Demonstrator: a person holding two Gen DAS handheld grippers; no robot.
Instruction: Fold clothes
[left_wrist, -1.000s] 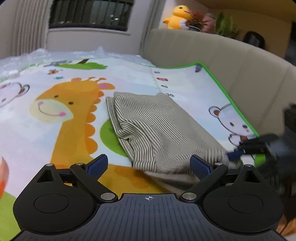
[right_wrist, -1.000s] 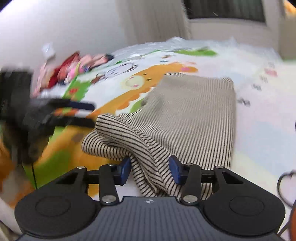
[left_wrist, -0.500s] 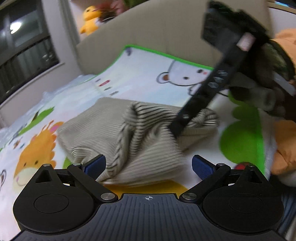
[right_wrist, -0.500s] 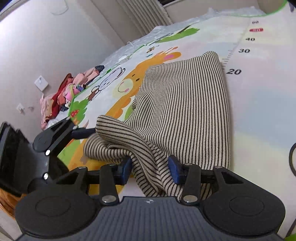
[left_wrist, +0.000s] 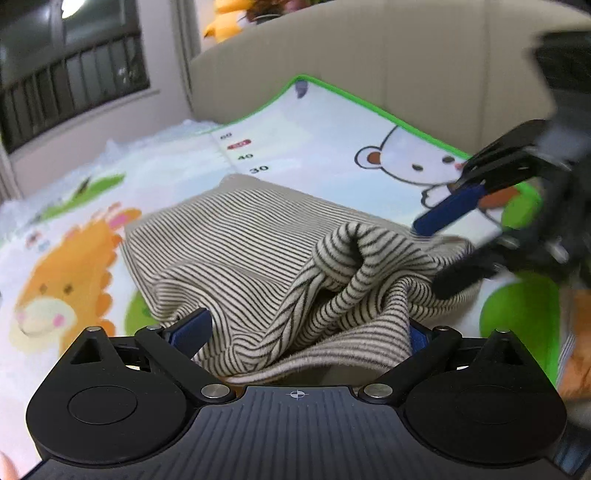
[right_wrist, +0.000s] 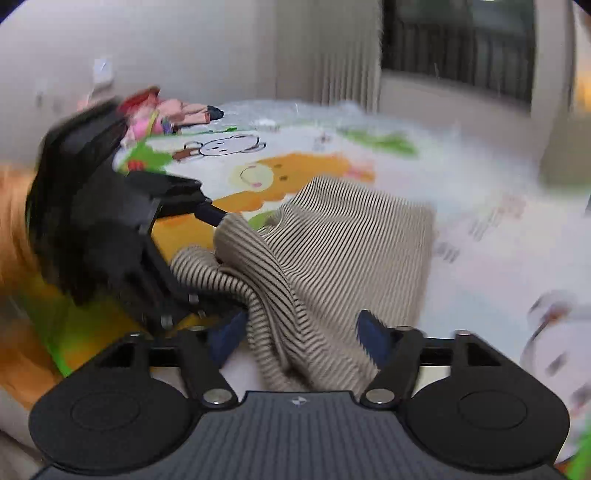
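Note:
A folded black-and-cream striped garment (left_wrist: 258, 236) lies on a cartoon play mat (left_wrist: 74, 258); its near edge is bunched up. My left gripper (left_wrist: 303, 332) is open, its blue pads on either side of the bunched near edge. My right gripper (right_wrist: 299, 336) is open wide with the garment (right_wrist: 351, 236) bunched between its pads; it also shows blurred at the right of the left wrist view (left_wrist: 480, 229), at the garment's right corner. The left gripper shows blurred at the left of the right wrist view (right_wrist: 110, 229).
A beige sofa back (left_wrist: 406, 66) rises behind the mat, with a yellow plush toy (left_wrist: 229, 18) on top. A pile of red and pink clothes (right_wrist: 162, 114) lies at the mat's far corner by the wall. A window with bars (left_wrist: 74, 81) is behind.
My right gripper has opened from its hold on the garment's corner. My left gripper has moved in around the bunched near edge. Both views are blurred by motion.

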